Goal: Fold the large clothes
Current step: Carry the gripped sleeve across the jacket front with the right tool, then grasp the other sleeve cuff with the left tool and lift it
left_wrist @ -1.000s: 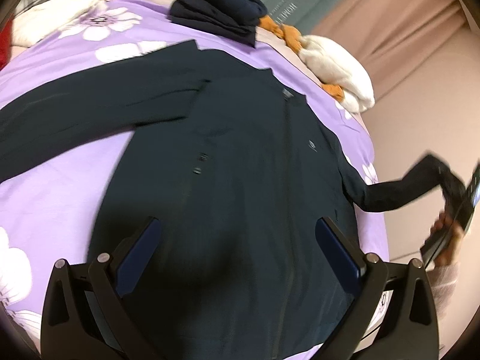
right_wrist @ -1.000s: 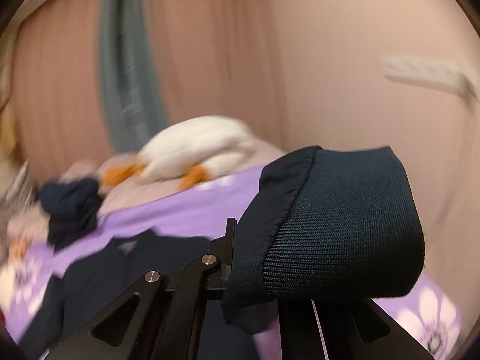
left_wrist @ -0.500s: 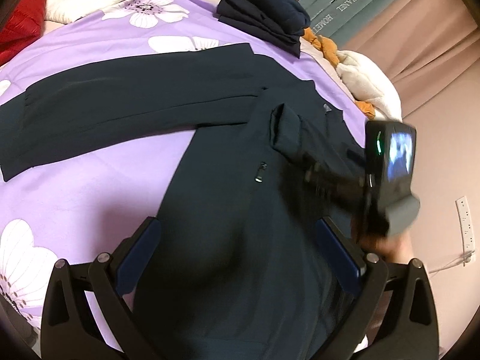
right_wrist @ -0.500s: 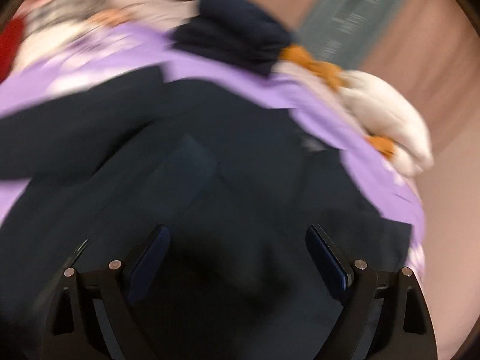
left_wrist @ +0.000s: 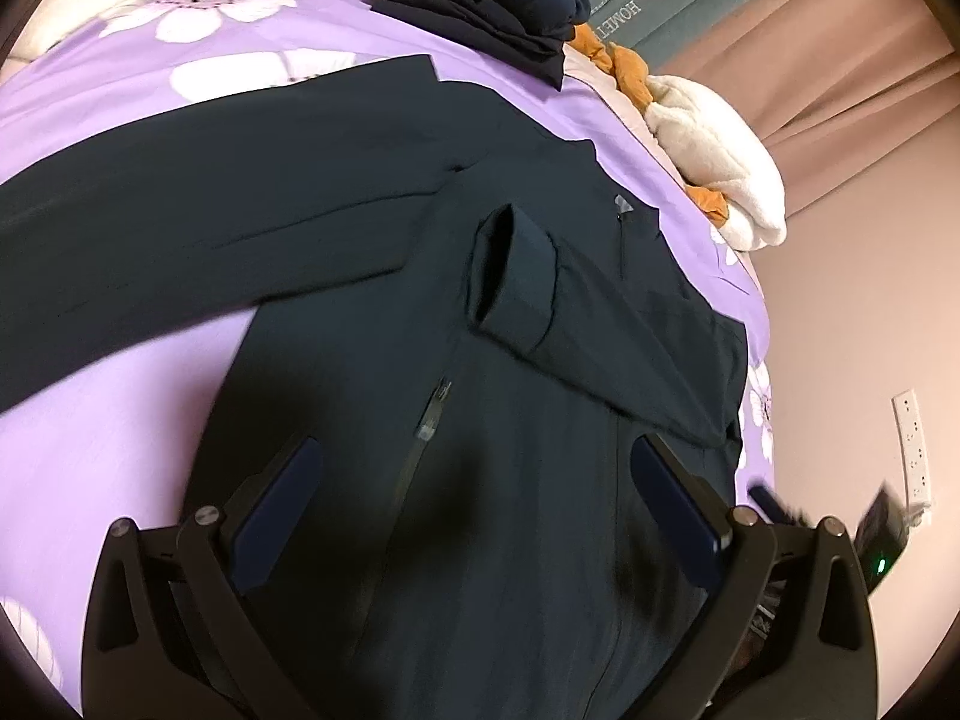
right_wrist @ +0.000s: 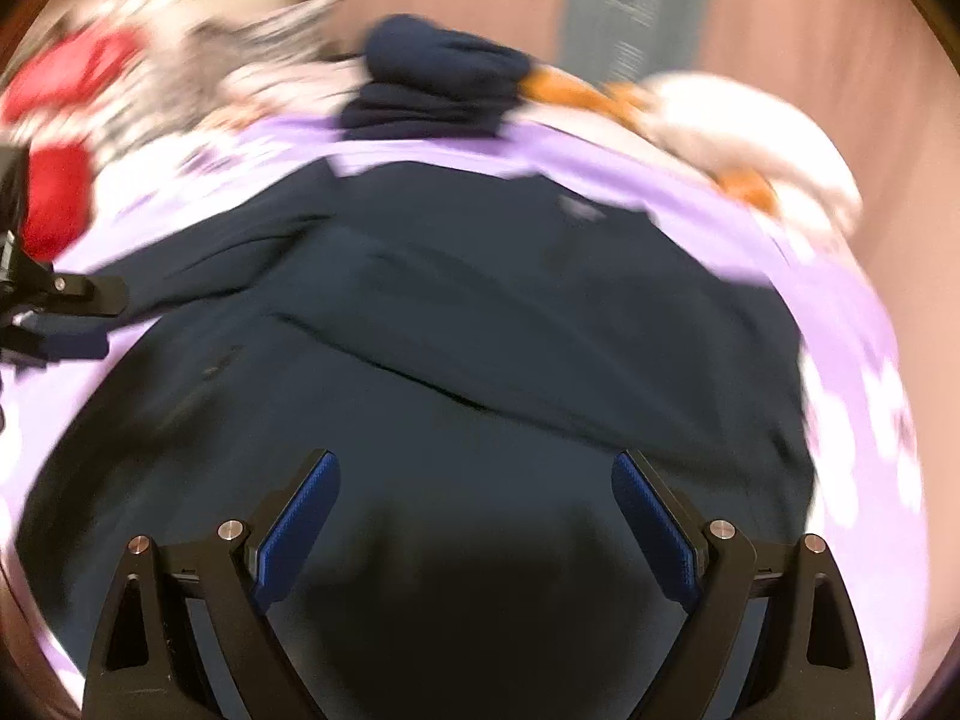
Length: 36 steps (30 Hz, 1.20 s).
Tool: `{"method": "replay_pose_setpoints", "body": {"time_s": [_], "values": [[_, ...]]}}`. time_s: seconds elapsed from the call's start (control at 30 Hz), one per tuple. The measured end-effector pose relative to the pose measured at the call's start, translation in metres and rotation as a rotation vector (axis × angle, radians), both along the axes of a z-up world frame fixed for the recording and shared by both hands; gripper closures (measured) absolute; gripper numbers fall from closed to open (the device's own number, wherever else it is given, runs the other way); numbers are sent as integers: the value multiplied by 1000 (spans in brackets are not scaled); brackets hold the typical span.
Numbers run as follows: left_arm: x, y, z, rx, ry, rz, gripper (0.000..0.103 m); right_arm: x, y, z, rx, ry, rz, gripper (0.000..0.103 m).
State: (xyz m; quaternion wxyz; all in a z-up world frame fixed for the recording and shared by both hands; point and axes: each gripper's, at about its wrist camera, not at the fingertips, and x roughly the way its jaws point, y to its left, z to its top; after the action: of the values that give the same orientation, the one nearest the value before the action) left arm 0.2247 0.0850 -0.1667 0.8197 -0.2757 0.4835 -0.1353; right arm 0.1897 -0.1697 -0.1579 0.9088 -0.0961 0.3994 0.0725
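One ribbed cuff lies folded across the smooth navy jacket.

The dark jacket runs out of the left wrist view at the bottom, so its hem is unseen, and its spread sleeve is cut off at the left edge. The right wrist view is smeared by motion: beyond the jacket, the folded dark pile, red item and white plush are only blurred shapes.
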Motion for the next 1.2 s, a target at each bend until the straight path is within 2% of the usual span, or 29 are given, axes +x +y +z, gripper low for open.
{"method": "replay_pose_setpoints", "body": {"time_s": [0.17,0.23,0.27,0.3,0.37,0.47,0.53,0.6,0.63,0.67,0.7,0.73,0.8,0.93,0.97,1.0,1.13,1.2], "values": [[42,-14,-3,-40,-9,-4,2,-27,-51,-4,109,7,-145,11],[62,-20,-7,-34,-2,3,15,-32,-63,-5,138,-1,-186,12],[71,-22,-10,-47,9,2,26,-35,-69,-4,158,-7,-208,11],[79,-23,-13,-76,23,0,32,-37,-74,-5,175,-11,-222,11],[94,-25,-21,-139,40,3,33,-38,-79,-8,202,-8,-244,11],[107,-28,-29,-146,61,13,34,-42,-85,-15,212,0,-266,11],[115,-30,-34,-160,72,14,39,-43,-87,-18,222,5,-272,11],[122,-32,-36,-192,74,-2,62,-42,-88,-20,231,9,-274,11],[125,-35,-36,-195,75,-8,66,-42,-89,-21,233,11,-277,11],[129,-38,-35,-180,71,-20,77,-42,-89,-23,236,14,-282,12],[133,-42,-33,-170,69,-27,98,-41,-90,-24,239,17,-284,12],[136,-43,-32,-167,66,-31,101,-40,-90,-25,244,19,-287,12],[139,-44,-21,-157,29,-29,101,-37,-89,-27,253,21,-291,11],[130,-34,16,-148,-164,-35,101,-33,-86,-29,266,23,-290,11],[126,-31,19,-141,-186,-40,101,-32,-86,-30,268,24,-289,11],[122,-29,18,-123,-187,-52,101,-31,-85,-31,269,25,-288,11],[107,-23,-13,-49,-94,-108,101,-27,-84,-36,284,39,-290,11],[103,-18,-19,-56,-71,-102,101,-25,-84,-38,291,47,-294,11]]}}
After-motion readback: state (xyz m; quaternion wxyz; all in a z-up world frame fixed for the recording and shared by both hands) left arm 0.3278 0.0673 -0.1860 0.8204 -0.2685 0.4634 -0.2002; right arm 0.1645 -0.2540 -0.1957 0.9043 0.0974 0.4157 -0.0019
